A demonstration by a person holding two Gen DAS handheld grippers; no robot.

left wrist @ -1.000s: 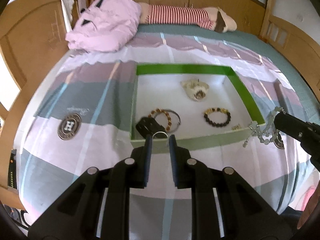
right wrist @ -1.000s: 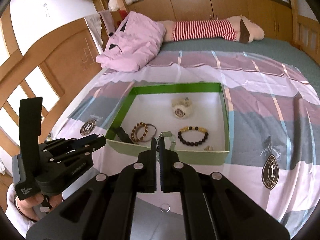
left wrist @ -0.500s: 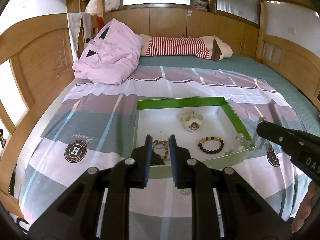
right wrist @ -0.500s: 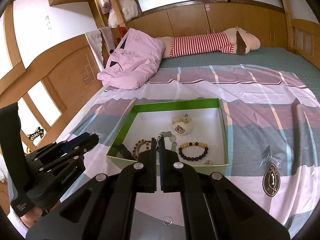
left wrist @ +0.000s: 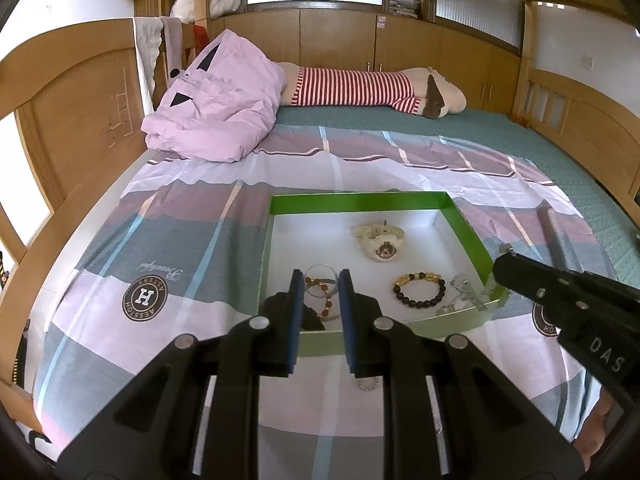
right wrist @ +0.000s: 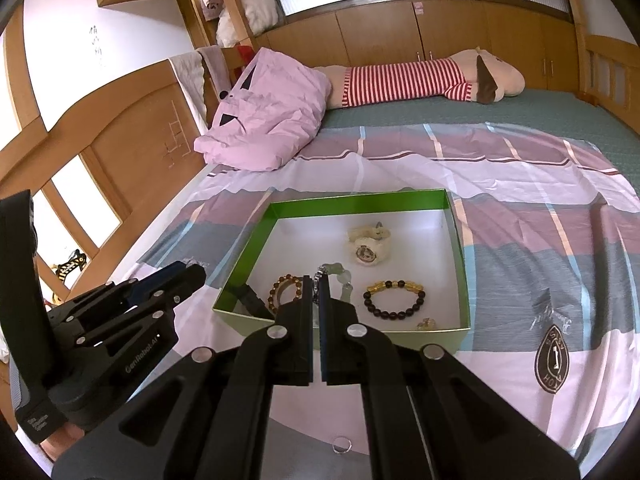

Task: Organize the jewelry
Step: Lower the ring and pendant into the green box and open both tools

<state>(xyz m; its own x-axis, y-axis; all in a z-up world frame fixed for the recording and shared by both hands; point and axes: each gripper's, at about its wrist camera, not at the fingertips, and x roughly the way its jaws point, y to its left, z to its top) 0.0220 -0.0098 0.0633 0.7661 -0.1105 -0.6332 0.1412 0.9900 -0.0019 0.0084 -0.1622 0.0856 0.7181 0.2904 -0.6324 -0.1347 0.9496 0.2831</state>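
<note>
Jewelry: lying mostly inside box (right wrist: 460,248), on bed sheet (right wrist: 540,216).
Box: sitting open, green walls, white floor, near front edge of sheet.
Watch (right wrist: 367,250): resting cream-coloured at mid-back of box floor, apart from other pieces.
Dark bracelet (right wrist: 394,298): lying flat at front right of box, black beads with gold ones along back.
Brown bracelet (right wrist: 285,291): lying at front left of box, thin bangle (left wrist: 320,275) overlapping it in left view.
Black item (right wrist: 250,300): leaning in front left corner of box, kind not resolving.
Small gold piece (right wrist: 426,323): sitting at front right of box floor, too small for identifying.
Right gripper (right wrist: 316,288): hovering over front wall of box, jaws nearly touching, pinching pale green bracelet (right wrist: 340,276).
Green bracelet: hanging from right tips above box floor; in left view dangling over right front corner of box (left wrist: 466,294).
Left gripper (left wrist: 320,282): hovering at front left of box, jaws standing narrowly apart, gripping nothing; bangle showing through gap, lying on floor beyond.
Ring (right wrist: 341,446): lying on sheet outside box, near front edge, beneath right gripper body.
Chain bit (left wrist: 368,384): lying on sheet outside box front wall, partly hiding behind left fingers.
Background: pink duvet (right wrist: 272,116) bunching at back left; striped plush (right wrist: 420,76) stretching along back.
</note>
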